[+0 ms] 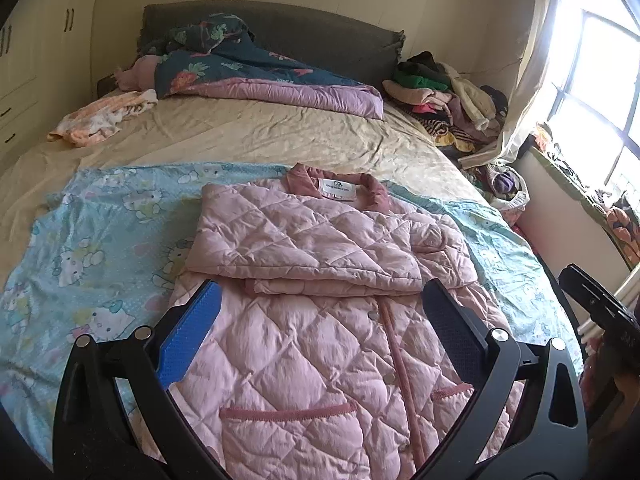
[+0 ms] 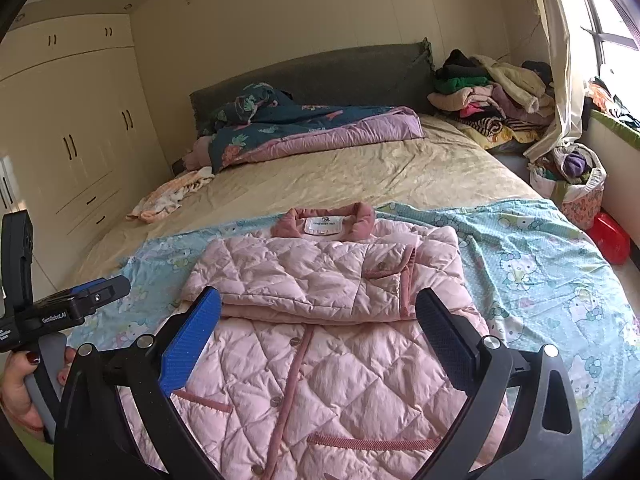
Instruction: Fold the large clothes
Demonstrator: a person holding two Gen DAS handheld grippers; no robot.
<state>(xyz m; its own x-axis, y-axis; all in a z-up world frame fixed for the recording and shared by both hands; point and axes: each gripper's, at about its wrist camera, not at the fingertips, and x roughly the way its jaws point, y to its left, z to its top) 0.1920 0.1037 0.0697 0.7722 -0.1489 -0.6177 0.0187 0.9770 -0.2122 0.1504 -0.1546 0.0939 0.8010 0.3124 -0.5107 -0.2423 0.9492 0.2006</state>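
Observation:
A pink quilted jacket (image 1: 320, 312) (image 2: 320, 320) lies front-up on a light blue cartoon-print sheet (image 1: 100, 240) (image 2: 540, 272) at the near end of the bed. Both sleeves are folded across its chest, and the darker pink collar (image 1: 376, 190) (image 2: 324, 218) points toward the headboard. My left gripper (image 1: 320, 300) hovers open above the jacket's lower half, nothing between its fingers. My right gripper (image 2: 318, 308) also hangs open over the lower half, empty. In the right wrist view the left gripper's body (image 2: 60, 308) shows at the left edge, held by a hand (image 2: 20, 384).
Beige bed sheet (image 1: 260, 132) beyond the jacket. A dark floral and purple quilt (image 1: 260, 76) is bunched at the grey headboard (image 2: 320, 76). An orange-white garment (image 1: 100, 118) lies far left. A clothes pile (image 1: 444, 92), bag (image 2: 576, 184) and red object (image 2: 610, 238) sit right, near the window.

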